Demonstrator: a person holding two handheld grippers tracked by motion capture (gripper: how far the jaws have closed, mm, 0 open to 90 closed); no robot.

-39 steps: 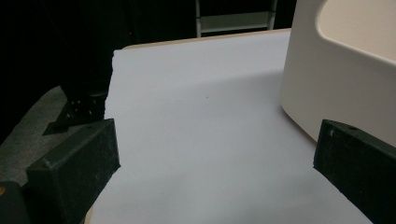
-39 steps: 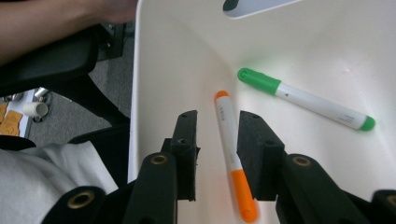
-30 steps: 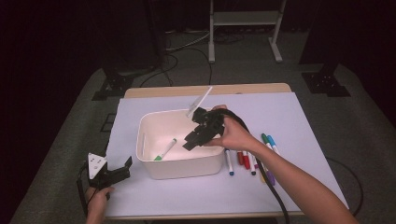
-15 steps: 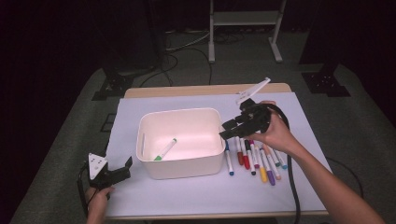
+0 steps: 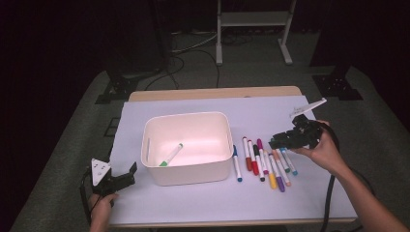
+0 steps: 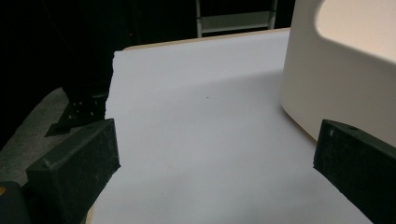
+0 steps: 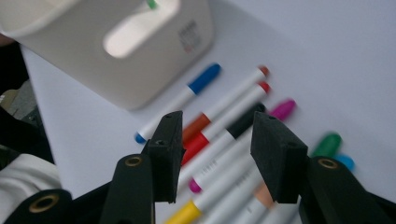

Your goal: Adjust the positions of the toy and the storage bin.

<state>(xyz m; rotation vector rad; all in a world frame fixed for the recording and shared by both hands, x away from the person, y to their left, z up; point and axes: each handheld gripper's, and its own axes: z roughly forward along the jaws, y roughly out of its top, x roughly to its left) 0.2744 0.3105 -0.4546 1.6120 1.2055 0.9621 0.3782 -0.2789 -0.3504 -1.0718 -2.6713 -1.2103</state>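
- We find the bin [image 5: 186, 166] mid-table [image 5: 145, 208], one marker [image 5: 171, 154] lying in it.
- A row of markers [image 5: 263, 162] lies just right of the bin.
- Right gripper [image 5: 283, 140] hangs over that row; left gripper [image 5: 126, 174] sits left of the bin, near the table's front corner.

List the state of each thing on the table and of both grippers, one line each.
White bin: upright, open-topped, one marker inside.
Green marker: capped, lying flat in the bin.
Blue marker: capped, flat on the table beside the bin.
Row of markers: capped, lying side by side on the table.
Left gripper: open, empty, at the table's near edge.
Right gripper: open, empty, above the row.
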